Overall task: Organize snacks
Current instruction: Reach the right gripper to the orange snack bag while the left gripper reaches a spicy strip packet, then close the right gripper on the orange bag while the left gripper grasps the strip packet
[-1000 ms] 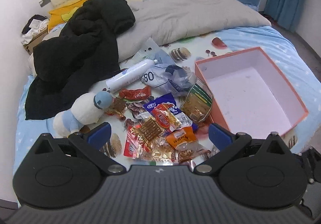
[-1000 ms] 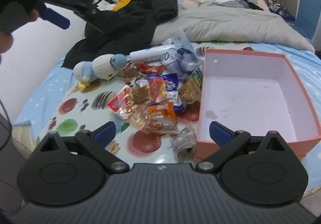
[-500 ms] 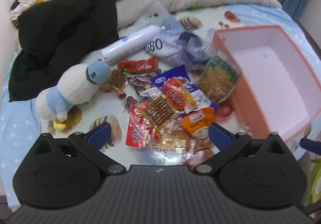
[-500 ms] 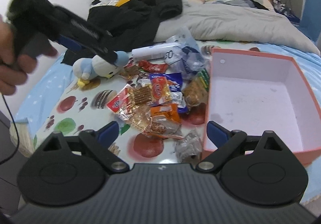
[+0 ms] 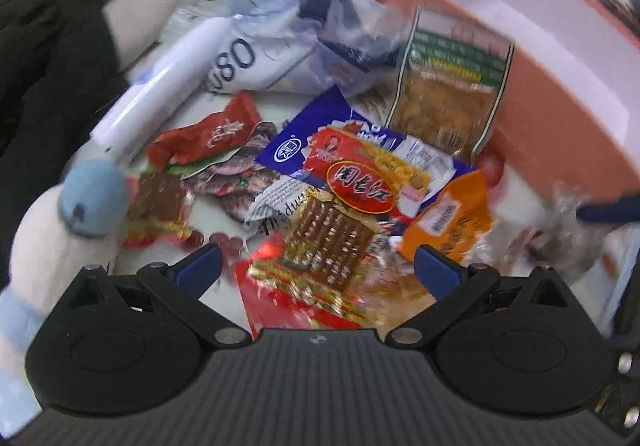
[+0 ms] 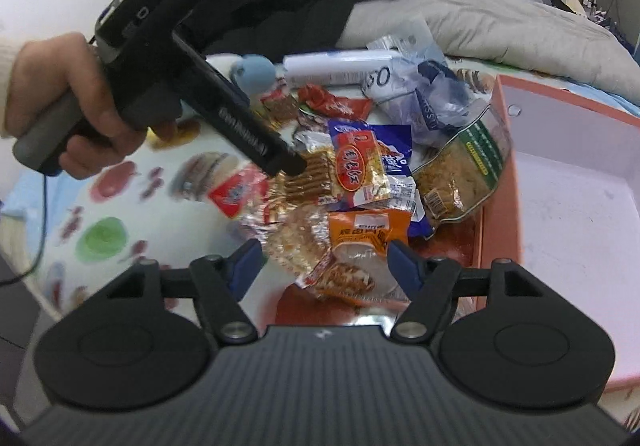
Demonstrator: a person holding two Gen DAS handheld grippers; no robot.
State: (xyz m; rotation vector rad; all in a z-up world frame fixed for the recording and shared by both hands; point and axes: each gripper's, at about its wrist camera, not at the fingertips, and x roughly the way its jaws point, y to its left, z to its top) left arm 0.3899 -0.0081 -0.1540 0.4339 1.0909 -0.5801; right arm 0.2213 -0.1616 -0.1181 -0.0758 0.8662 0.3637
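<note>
Two claws [image 5: 316, 266] [image 6: 324, 266] (both open) over one orange packet [image 6: 368, 230]

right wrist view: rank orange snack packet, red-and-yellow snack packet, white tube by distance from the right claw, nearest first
1. Orange snack packet: between the fingers of the right claw, whose jaws have just been closing; contact unclear.
2. Red-and-yellow snack packet with the red oval label: just beyond it, mid-pile.
3. White tube: farthest, lying at the back of the pile near the grey duvet.
</note>
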